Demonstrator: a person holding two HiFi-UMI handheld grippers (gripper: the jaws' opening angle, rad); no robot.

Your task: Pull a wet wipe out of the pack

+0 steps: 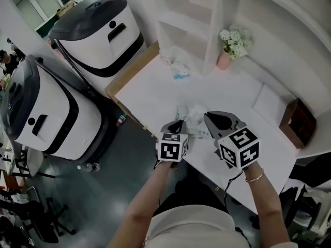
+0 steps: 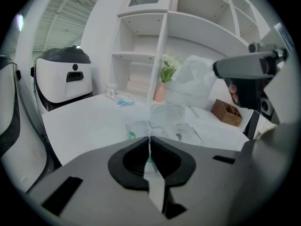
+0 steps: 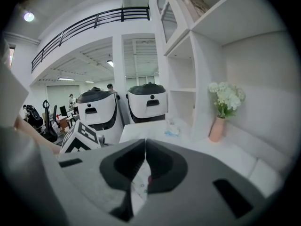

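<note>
A: What's around the wet wipe pack [image 1: 193, 118]?

B: White machines [image 1: 98, 32] stand left of the table [image 1: 150, 94]. The left gripper [image 1: 178, 124] pinches the pack's near edge. The right gripper [image 1: 211, 119], closed on a raised wipe [image 2: 193, 79], covers its right side. Flower vase [image 1: 225, 60] and brown box [image 1: 297, 122] sit farther right.

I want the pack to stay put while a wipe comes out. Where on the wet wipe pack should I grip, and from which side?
I'd grip the thin flat near edge of the wet wipe pack, coming in low from the person's side. The pack lies flat with its opening on top, so an edge grip leaves that clear. The left gripper is shut there.
</note>
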